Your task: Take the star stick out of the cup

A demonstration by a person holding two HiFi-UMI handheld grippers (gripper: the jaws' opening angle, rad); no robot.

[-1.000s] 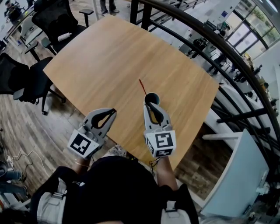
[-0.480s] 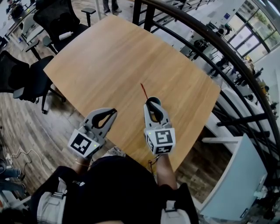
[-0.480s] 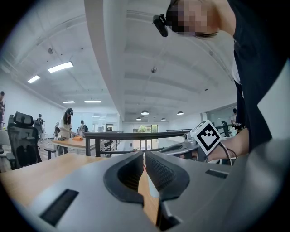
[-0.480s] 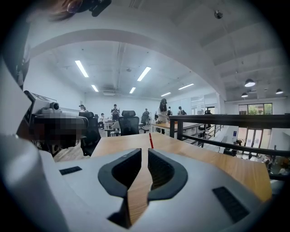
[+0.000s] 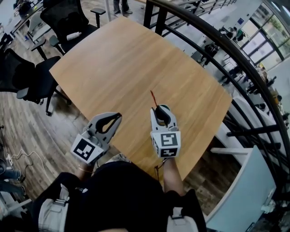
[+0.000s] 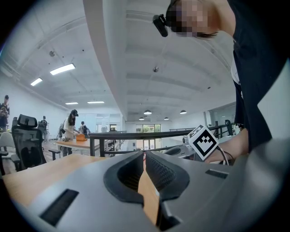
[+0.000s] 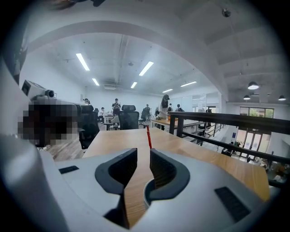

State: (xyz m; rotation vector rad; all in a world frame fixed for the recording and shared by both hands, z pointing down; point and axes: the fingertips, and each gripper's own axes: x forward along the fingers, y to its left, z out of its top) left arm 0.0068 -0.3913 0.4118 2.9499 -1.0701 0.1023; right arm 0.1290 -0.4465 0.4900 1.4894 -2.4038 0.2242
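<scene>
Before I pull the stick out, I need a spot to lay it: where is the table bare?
Nearly the whole table is bare: the far half toward the chairs and railing, plus the strip between the cup and the left claw. Crowded only at the near right, where the right claw sits at the cup with its red stick.

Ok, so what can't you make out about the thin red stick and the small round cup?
The small round cup: in the head view mostly covered by the right gripper; in the right gripper view largely hidden under its jaws.
The thin red stick: only the upper part shows; the star end is hidden by cup and jaws.
The left gripper view shows neither.
</scene>
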